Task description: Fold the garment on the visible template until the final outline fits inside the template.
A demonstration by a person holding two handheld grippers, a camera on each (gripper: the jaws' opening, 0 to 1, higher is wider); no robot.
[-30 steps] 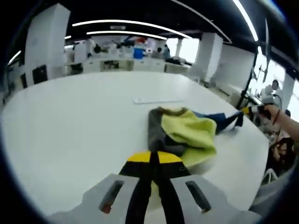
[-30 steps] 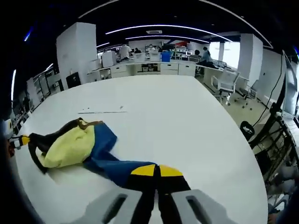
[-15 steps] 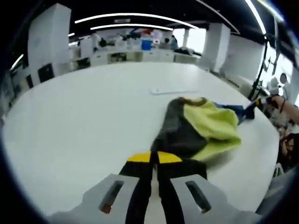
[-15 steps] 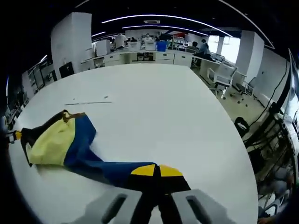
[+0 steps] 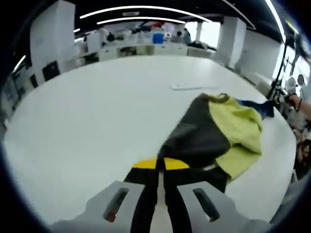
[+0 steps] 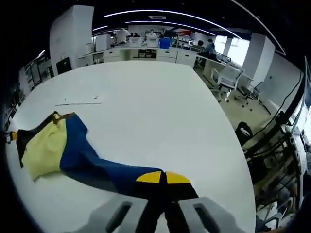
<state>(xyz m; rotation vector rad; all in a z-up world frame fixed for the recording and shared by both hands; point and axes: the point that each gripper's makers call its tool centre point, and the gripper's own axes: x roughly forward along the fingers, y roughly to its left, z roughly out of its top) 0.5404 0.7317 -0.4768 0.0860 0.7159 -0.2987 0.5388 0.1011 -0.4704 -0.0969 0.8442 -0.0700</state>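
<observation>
Now we see the garment [image 5: 214, 131] stretched wider across the white table [image 5: 87, 111] than a second ago; left gripper [image 5: 161, 164] and right gripper [image 6: 164, 177] each clamp an end, ready for folding.

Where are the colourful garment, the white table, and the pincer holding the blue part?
garment [image 5: 228, 128]: left gripper view, yellow panel.
table [image 6: 146, 102]: right gripper view, bare top.
right gripper [image 6: 164, 178]: right gripper view, between its tips.
</observation>
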